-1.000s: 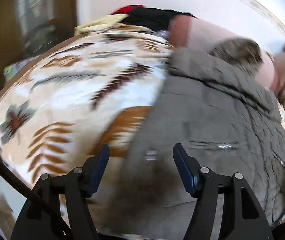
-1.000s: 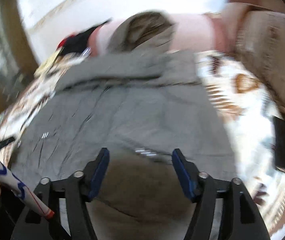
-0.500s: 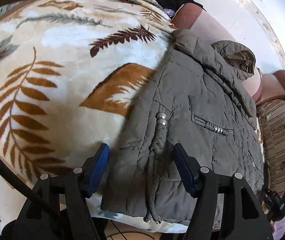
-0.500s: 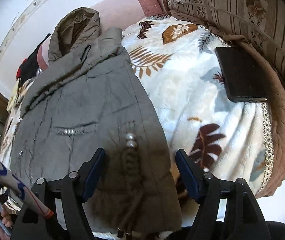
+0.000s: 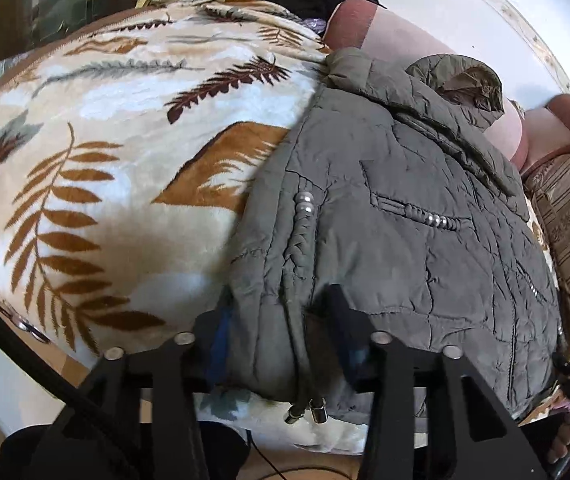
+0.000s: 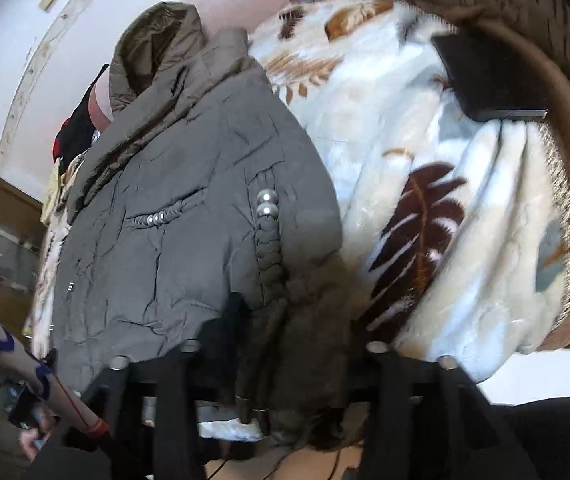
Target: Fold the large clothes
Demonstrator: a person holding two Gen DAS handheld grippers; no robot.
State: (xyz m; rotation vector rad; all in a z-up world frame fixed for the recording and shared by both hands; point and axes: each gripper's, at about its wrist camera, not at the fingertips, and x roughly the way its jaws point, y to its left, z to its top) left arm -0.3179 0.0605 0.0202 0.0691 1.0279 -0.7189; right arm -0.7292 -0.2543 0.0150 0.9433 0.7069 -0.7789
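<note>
One olive-grey hooded puffer jacket (image 5: pixel 405 216) lies spread on the leaf-patterned blanket (image 5: pixel 97 184) over the bed, hood at twelve o'clock, hem at six. The left hand-held gripper (image 5: pixel 281 328) has just been closing and pinches the hem's left corner beside the braided cord. The right hand-held gripper (image 6: pixel 297 320) has likewise been closing, clamped on the right corner. One black phone (image 6: pixel 489 76) rests at two o'clock on the blanket.

jacket (image 5: pixel 405 208) | grey-green, quilted, hooded | flat (hood up top) | hem at bed's near edge
</note>
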